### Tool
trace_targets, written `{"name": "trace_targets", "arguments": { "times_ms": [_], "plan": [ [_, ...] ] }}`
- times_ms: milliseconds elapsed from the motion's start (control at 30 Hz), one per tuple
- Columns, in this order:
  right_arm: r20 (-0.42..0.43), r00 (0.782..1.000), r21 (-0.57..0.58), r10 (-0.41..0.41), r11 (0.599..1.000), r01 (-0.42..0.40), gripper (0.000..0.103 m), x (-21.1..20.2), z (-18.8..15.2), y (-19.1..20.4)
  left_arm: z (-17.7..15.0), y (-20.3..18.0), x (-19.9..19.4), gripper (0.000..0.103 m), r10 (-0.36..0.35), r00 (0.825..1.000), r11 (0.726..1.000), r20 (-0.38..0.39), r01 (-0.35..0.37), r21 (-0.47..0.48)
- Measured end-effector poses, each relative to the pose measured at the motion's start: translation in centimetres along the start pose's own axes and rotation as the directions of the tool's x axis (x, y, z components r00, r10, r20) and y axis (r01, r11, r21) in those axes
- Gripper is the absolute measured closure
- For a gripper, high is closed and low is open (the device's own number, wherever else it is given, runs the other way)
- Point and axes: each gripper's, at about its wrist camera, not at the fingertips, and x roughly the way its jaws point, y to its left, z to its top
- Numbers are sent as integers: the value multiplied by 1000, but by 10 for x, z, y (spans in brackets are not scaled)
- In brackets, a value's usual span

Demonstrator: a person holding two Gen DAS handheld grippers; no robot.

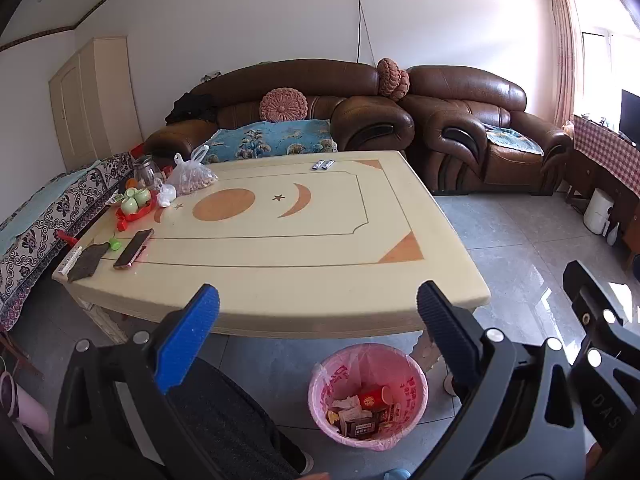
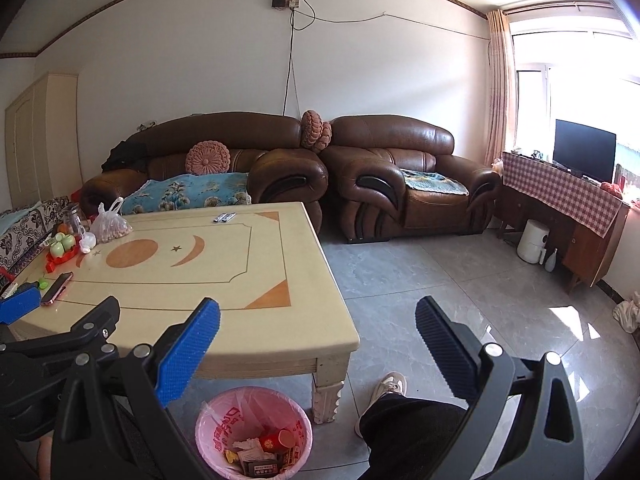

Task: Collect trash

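A waste bin with a pink liner stands on the floor in front of the cream coffee table; it holds a red cup, crumpled paper and small boxes. It also shows in the right wrist view. My left gripper is open and empty, held above the bin at the table's near edge. My right gripper is open and empty, to the right of the left one, over the table's right corner and the floor. Two small wrappers lie at the table's far edge.
The table's left end holds a phone, a red tray with green cups, a plastic bag of nuts and a dark cloth. Brown sofas stand behind. The person's legs and shoe are by the bin.
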Motion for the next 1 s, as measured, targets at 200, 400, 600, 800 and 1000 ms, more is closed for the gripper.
{"name": "trace_targets", "arguments": {
  "times_ms": [200,400,600,800,1000],
  "plan": [
    [-8,1000,10,3,1000,-3,7,2,1,0,0,4,0,6,-25,1000,1000,-6,25,-15],
    [-14,1000,8,4,1000,-4,7,3,1,2,0,4,-3,6,-9,1000,1000,4,9,-10],
    [-17,1000,1,1,1000,-1,7,5,1,3,1,6,-4,6,-8,1000,1000,3,8,-18],
    [-12,1000,-5,-3,1000,3,7,5,2,5,2,9,-5,6,-14,1000,1000,3,14,-22],
    [-6,1000,-8,-4,1000,4,7,4,2,6,2,11,-5,6,-16,1000,1000,5,16,-26]
  ]
}}
